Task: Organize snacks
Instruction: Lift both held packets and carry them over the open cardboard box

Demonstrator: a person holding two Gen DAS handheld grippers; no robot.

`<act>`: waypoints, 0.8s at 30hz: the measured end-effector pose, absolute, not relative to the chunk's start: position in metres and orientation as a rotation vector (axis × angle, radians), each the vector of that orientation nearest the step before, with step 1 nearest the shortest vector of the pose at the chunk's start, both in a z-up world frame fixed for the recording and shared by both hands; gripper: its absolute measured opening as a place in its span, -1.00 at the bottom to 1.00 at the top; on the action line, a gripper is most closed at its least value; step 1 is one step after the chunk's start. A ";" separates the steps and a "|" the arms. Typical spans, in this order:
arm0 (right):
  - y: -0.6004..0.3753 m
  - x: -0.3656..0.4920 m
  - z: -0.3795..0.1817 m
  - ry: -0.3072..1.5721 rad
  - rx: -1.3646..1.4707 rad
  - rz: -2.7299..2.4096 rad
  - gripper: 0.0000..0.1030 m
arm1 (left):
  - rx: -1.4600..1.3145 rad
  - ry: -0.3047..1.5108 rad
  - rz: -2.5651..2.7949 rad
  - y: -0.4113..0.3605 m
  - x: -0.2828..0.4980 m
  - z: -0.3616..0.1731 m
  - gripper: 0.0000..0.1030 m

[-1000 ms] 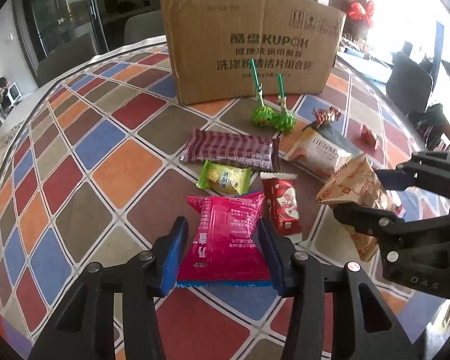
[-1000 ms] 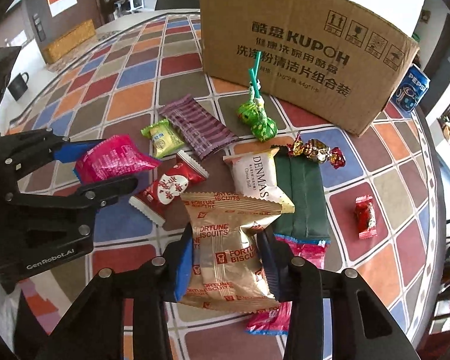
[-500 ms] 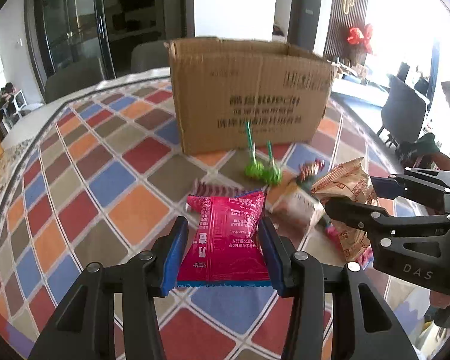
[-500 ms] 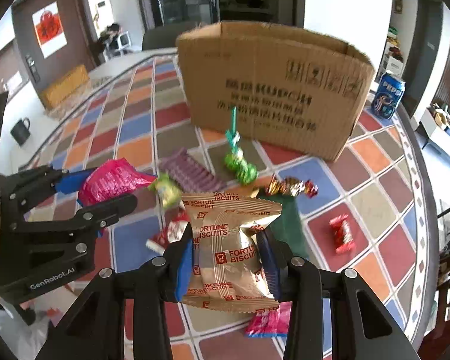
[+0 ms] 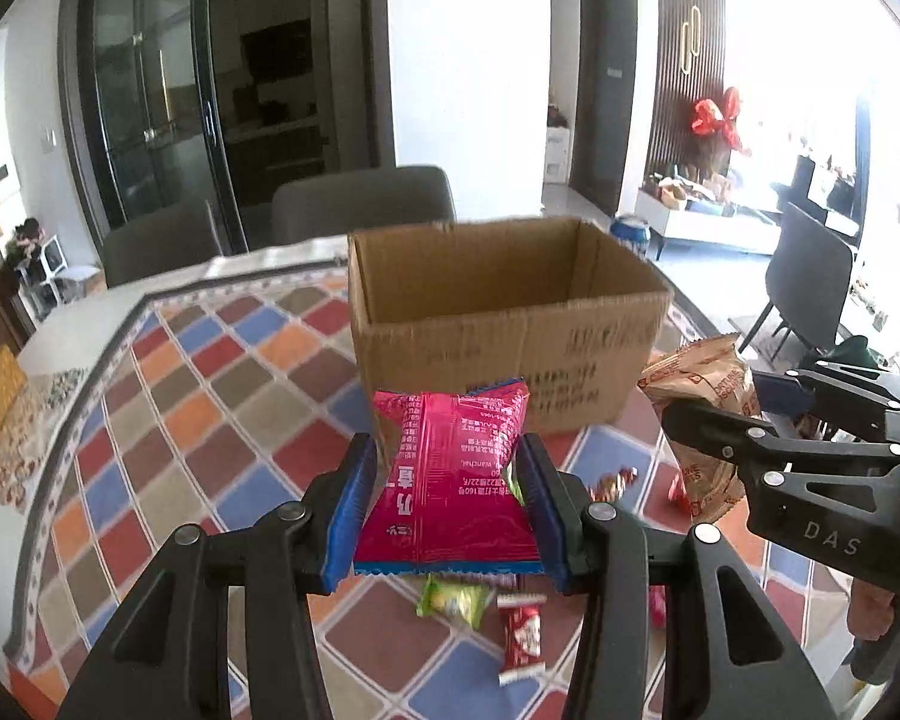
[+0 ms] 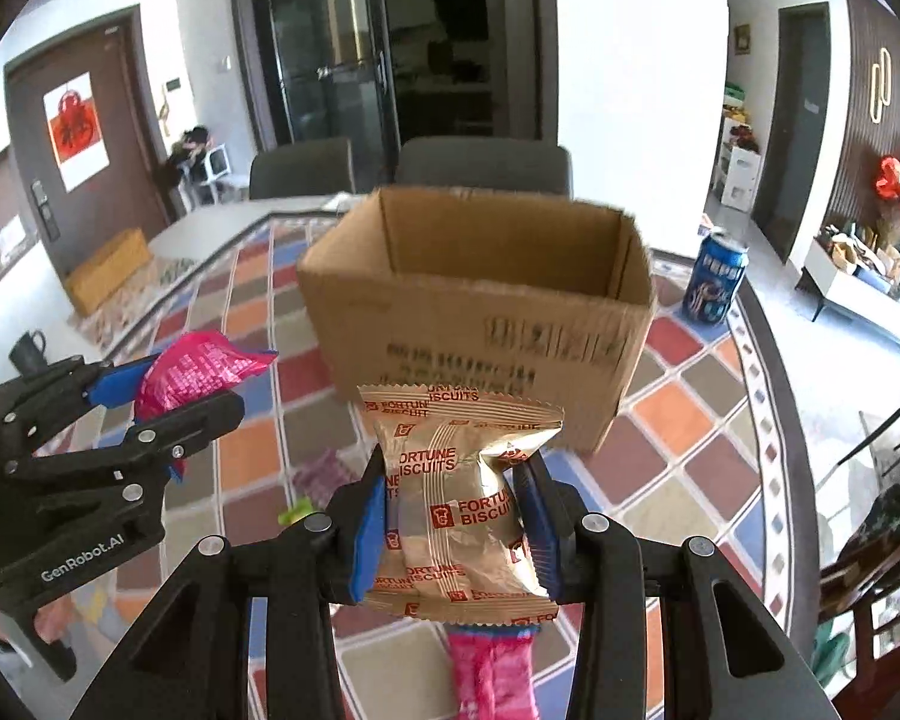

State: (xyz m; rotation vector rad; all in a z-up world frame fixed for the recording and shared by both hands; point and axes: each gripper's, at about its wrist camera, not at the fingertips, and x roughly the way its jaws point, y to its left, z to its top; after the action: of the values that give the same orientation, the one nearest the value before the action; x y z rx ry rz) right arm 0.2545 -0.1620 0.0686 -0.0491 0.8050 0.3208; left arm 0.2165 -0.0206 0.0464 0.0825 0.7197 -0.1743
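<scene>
My left gripper (image 5: 447, 510) is shut on a pink snack packet (image 5: 450, 480) and holds it in the air in front of the open cardboard box (image 5: 498, 324). My right gripper (image 6: 453, 516) is shut on a gold Fortune Biscuits packet (image 6: 456, 498), also raised before the box (image 6: 480, 312). In the left wrist view the right gripper (image 5: 768, 420) with the gold packet (image 5: 702, 396) is at the right. In the right wrist view the left gripper (image 6: 150, 396) with the pink packet (image 6: 192, 366) is at the left. Both are below the box rim.
Loose snacks lie on the chequered tablecloth (image 5: 222, 420): a green packet (image 5: 453, 597), a red bar (image 5: 522, 636), a pink packet (image 6: 492, 672). A blue Pepsi can (image 6: 714, 282) stands right of the box. Grey chairs (image 5: 360, 198) stand behind the table.
Both grippers have lifted their packets off the table and risen toward the box; the view now shows into the box's open top.
</scene>
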 end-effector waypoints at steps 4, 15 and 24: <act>-0.165 0.265 0.083 0.784 -0.023 0.313 -0.20 | 0.092 0.700 -0.171 -0.022 0.232 0.059 -0.07; -0.170 0.319 0.103 0.806 0.044 0.293 -0.20 | 0.088 0.693 -0.155 -0.024 0.279 0.080 -0.07; -0.166 0.356 0.115 0.808 -0.002 0.241 -0.20 | 0.085 0.708 -0.135 -0.022 0.318 0.089 -0.07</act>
State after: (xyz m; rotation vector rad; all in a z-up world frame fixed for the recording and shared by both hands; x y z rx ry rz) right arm 0.3556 -0.1658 0.1150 -0.0016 0.8083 0.2409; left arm 0.3185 -0.0222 0.0889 0.0846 0.7084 -0.1345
